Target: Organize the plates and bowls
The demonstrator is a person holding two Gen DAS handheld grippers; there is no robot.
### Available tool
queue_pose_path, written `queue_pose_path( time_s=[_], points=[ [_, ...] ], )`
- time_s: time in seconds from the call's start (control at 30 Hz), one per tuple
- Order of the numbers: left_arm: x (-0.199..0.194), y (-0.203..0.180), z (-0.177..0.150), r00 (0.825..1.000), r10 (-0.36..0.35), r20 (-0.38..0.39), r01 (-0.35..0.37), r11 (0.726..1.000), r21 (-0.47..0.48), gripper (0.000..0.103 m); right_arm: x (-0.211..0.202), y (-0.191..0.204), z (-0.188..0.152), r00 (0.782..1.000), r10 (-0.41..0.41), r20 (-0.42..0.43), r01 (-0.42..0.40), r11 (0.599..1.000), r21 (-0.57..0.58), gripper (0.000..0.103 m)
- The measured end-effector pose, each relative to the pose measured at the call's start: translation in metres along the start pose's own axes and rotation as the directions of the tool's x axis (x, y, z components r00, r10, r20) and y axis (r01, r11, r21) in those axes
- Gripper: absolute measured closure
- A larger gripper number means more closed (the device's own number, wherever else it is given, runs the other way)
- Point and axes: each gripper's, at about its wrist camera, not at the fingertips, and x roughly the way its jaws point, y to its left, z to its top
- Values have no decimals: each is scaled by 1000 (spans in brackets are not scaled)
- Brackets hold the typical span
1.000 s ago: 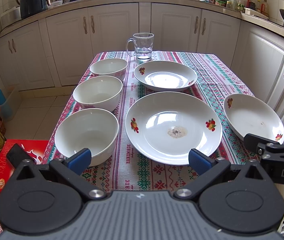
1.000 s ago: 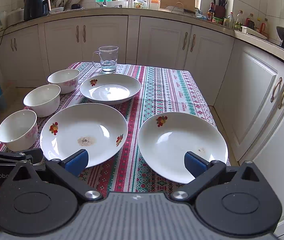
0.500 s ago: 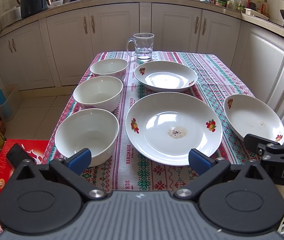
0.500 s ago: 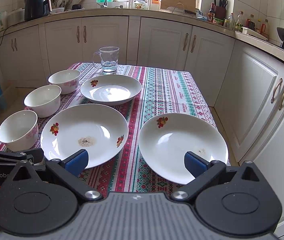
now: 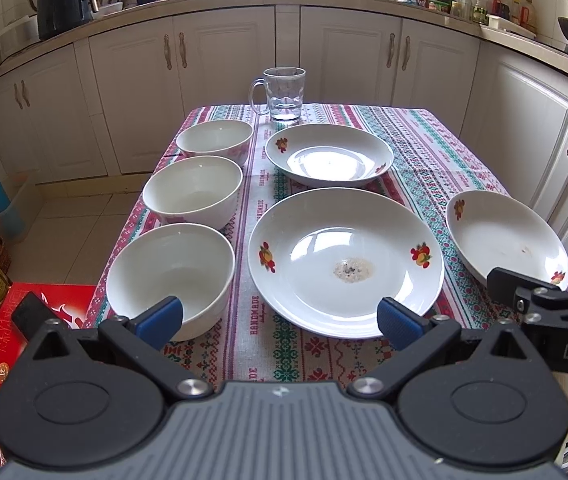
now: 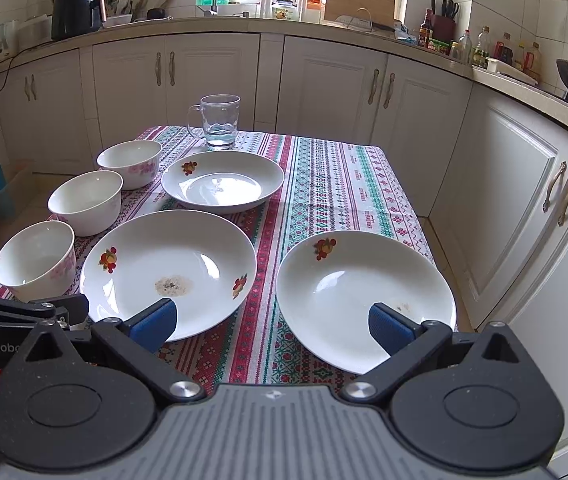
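risk of chipping stacked china if dropped hard beside the glass mug (image 5: pixel 281 94) (both grippers, left gripper (image 5: pixel 279 318) and right gripper (image 6: pixel 269 320), spread wide, gripping nothing)

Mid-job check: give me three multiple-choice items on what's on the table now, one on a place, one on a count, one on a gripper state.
1. Where does the glass mug stand?
A. at the table's far end
B. inside a bowl
C. on the near plate

2. How many bowls line the table's left side?
A. one
B. three
C. five

3. How is the right gripper?
A. shut on a plate
B. shut on a bowl
C. open

Answers:
1. A, it stands beyond the far plate.
2. B, near bowl, middle bowl, far bowl.
3. C, its fingers are spread apart and hold nothing.
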Motion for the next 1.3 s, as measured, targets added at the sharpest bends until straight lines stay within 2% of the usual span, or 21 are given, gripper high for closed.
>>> queue_pose_path(
  time_s=[0.3, 0.6, 0.8, 1.0, 1.3],
  points=[
    [8, -4, 8, 999, -30, 20, 29, 999, 25, 1, 6, -5, 3, 1000, 12, 13, -12, 1000, -12, 0],
    [23, -6, 21, 999, -45, 28, 44, 998, 55, 1, 10, -32, 0, 998, 30, 61, -22, 993, -120, 0],
    [40, -11, 24, 998, -58, -9, 58, 996, 62, 1, 29, -72, -22, 1000, -26, -13, 25, 991, -130, 0],
    [50, -22, 27, 996, -80, -36, 83, 993, 88, 1, 59, -99, -55, 993, 19, -120, -26, 998, -56, 0],
    [62, -37, 30, 994, -79, -76, 88, 989, 121, 1, 87, -98, -65, 989, 56, -134, -68, 994, -90, 0]
  ],
)
